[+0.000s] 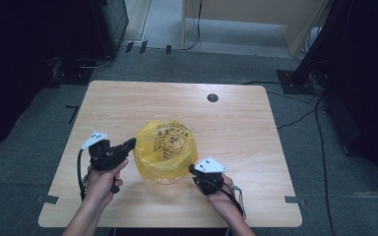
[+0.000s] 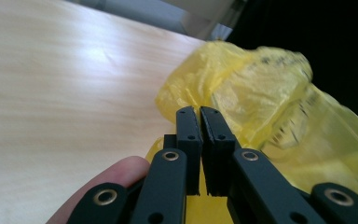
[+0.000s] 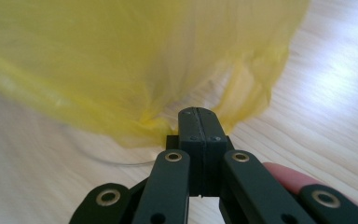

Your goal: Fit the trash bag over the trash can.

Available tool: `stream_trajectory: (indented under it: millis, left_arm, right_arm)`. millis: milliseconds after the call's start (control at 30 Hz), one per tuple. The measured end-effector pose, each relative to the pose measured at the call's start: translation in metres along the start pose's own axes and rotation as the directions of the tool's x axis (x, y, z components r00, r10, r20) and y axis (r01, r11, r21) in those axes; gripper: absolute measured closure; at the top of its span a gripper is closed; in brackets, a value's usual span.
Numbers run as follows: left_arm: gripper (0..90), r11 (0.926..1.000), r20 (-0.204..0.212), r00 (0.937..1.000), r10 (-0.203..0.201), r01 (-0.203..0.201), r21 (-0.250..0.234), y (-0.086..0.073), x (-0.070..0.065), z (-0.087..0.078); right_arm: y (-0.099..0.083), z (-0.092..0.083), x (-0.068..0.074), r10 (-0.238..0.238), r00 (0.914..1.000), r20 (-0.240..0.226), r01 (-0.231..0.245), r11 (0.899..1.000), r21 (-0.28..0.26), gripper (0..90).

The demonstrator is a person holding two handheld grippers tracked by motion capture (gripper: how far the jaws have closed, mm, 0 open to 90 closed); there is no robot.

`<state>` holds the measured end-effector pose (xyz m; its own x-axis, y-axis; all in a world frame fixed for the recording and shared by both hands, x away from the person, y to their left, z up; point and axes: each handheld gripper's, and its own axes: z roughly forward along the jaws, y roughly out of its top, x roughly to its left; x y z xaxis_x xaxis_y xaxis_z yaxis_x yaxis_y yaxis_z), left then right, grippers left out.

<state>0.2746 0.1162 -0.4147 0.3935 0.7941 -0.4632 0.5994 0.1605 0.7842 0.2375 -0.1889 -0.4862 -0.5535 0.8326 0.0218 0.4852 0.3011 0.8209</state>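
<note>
left fingers (image 2: 200, 122): nearly closed, thin slit left between the pads; a fold of the yellow bag is seen in the slit at the base, so the film is pinched at the bag's left edge.
right fingers (image 3: 198, 122): fully closed, pads flush; bag film is gathered right at the tips, whether it is clamped cannot be told.
left gripper (image 1: 130, 144): held in the person's left hand (image 1: 103, 179), pointed right at the bag, grey plate on top.
right gripper (image 1: 193, 168): held in the right hand (image 1: 221, 194), pointed up-left at the bag's lower right edge, grey plate on top.
yellow bag (image 1: 166, 149): translucent plastic with black print, crumpled, mouth partly open upward; set near the tabletop's middle, slightly toward the person, between the two grippers.
tabletop (image 1: 128, 105): light wood, rounded corners, dark round hole (image 1: 212, 97) near the far edge, well apart from the bag.
surroundings: grey floor, cables at right.
</note>
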Motion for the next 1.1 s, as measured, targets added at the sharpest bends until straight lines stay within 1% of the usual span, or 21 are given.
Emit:
stream_trajectory:
  millis: [67, 100, 133, 200, 267, 300, 333, 367, 433, 467, 500, 533, 600, 667, 700, 800, 867, 900, 967, 1033, 1100]
  left_arm:
    - [86.9, 0.9996, 0.038, 0.9992, -0.014, 0.013, 0.027, -0.008, -0.002, -0.002]
    - [86.8, 0.9986, 0.068, 0.9974, -0.026, 0.023, 0.047, -0.011, -0.002, -0.003]
    - [86.6, 0.9978, 0.084, 0.9958, -0.036, 0.031, 0.058, -0.013, -0.002, -0.004]
    - [85.8, 0.9951, 0.131, 0.9905, -0.042, 0.030, 0.095, -0.017, -0.002, -0.005]
    - [82.4, 0.9928, 0.186, 0.9817, -0.042, 0.020, 0.118, -0.018, 0.000, -0.007]
    - [78.4, 0.9937, 0.221, 0.9744, -0.040, 0.016, 0.111, -0.017, 0.002, -0.009]
    - [73.8, 0.9958, 0.238, 0.9702, -0.044, 0.024, 0.088, -0.015, 0.004, -0.012]
    - [68.3, 0.9976, 0.245, 0.9681, -0.053, 0.040, 0.057, -0.012, 0.008, -0.015]
    - [59.1, 0.9973, 0.219, 0.9729, -0.072, 0.074, 0.003, -0.004, 0.014, -0.020]
    - [55.3, 0.9952, 0.204, 0.9749, -0.089, 0.095, -0.023, 0.001, 0.017, -0.020]
    - [52.1, 0.9929, 0.183, 0.9779, -0.101, 0.111, -0.043, 0.005, 0.019, -0.019]
    - [49.5, 0.9919, 0.157, 0.9821, -0.104, 0.114, -0.056, 0.009, 0.019, -0.017]
    - [46.6, 0.9947, 0.123, 0.9892, -0.080, 0.087, -0.055, 0.016, 0.014, -0.009]
    - [45.0, 0.9981, 0.108, 0.9933, -0.040, 0.045, -0.041, 0.021, 0.005, 0.000]
    - [44.9, 0.9995, 0.106, 0.9943, -0.013, 0.016, -0.028, 0.022, 0.000, 0.004]
    - [45.5, 0.9993, 0.097, 0.9946, 0.038, -0.038, 0.004, 0.022, -0.011, 0.015]
    - [46.7, 0.9978, 0.093, 0.9940, 0.058, -0.060, 0.028, 0.019, -0.014, 0.018]
    - [46.6, 0.9971, 0.097, 0.9932, 0.064, -0.068, 0.035, 0.018, -0.015, 0.019]
    - [48.4, 0.9942, 0.079, 0.9917, 0.102, -0.104, 0.025, 0.017, -0.019, 0.017]
    - [57.4, 0.9902, 0.055, 0.9888, 0.139, -0.139, 0.008, 0.018, -0.022, 0.015]
    - [68.0, 0.9821, 0.019, 0.9819, 0.188, -0.188, -0.005, 0.019, -0.026, 0.013]
  right_arm:
    - [-0.002, 0.003, -0.007, 0.019, 0.9997, 0.018, -0.019, 1.000, 0.023, 90.0]
    - [-0.003, 0.004, -0.011, 0.028, 0.9992, 0.030, -0.028, 0.999, 0.029, 90.0]
    - [-0.004, 0.005, -0.015, 0.036, 0.9985, 0.041, -0.037, 0.999, 0.036, 90.0]
    - [-0.004, 0.005, -0.019, 0.052, 0.9966, 0.063, -0.055, 0.998, 0.038, 90.0]
    - [-0.004, 0.004, -0.024, 0.068, 0.9937, 0.090, -0.071, 0.997, 0.034, 90.0]
    - [-0.004, 0.003, -0.027, 0.076, 0.9914, 0.107, -0.079, 0.997, 0.026, 90.0]
    - [-0.004, 0.001, -0.030, 0.086, 0.9878, 0.130, -0.089, 0.996, 0.018, 89.5]
    - [-0.003, -0.001, -0.033, 0.093, 0.9857, 0.140, -0.095, 0.995, 0.010, 89.0]
    - [-0.002, -0.006, -0.038, 0.104, 0.9819, 0.158, -0.104, 0.995, -0.013, 87.9]
    - [-0.001, -0.009, -0.039, 0.110, 0.9790, 0.172, -0.107, 0.994, -0.025, 87.5]
    - [0.000, -0.012, -0.040, 0.111, 0.9785, 0.174, -0.107, 0.994, -0.033, 87.1]
    - [0.001, -0.015, -0.040, 0.116, 0.9770, 0.178, -0.110, 0.993, -0.044, 86.6]
    - [0.004, -0.021, -0.039, 0.130, 0.9746, 0.183, -0.117, 0.990, -0.079, 84.6]
    - [0.008, -0.029, -0.035, 0.143, 0.9704, 0.195, -0.121, 0.985, -0.121, 82.2]
    - [0.010, -0.034, -0.033, 0.150, 0.9708, 0.187, -0.125, 0.982, -0.140, 80.9]
    - [0.017, -0.047, -0.028, 0.162, 0.9741, 0.158, -0.131, 0.974, -0.186, 77.5]
    - [0.019, -0.050, -0.026, 0.168, 0.9765, 0.135, -0.141, 0.972, -0.187, 74.2]
    - [0.019, -0.050, -0.025, 0.175, 0.9754, 0.134, -0.149, 0.972, -0.183, 73.6]
    - [0.017, -0.048, -0.023, 0.173, 0.9760, 0.132, -0.148, 0.973, -0.178, 73.4]
    - [0.015, -0.046, -0.022, 0.169, 0.9762, 0.136, -0.146, 0.975, -0.169, 73.1]
    - [0.014, -0.043, -0.021, 0.170, 0.9759, 0.137, -0.147, 0.976, -0.163, 72.8]
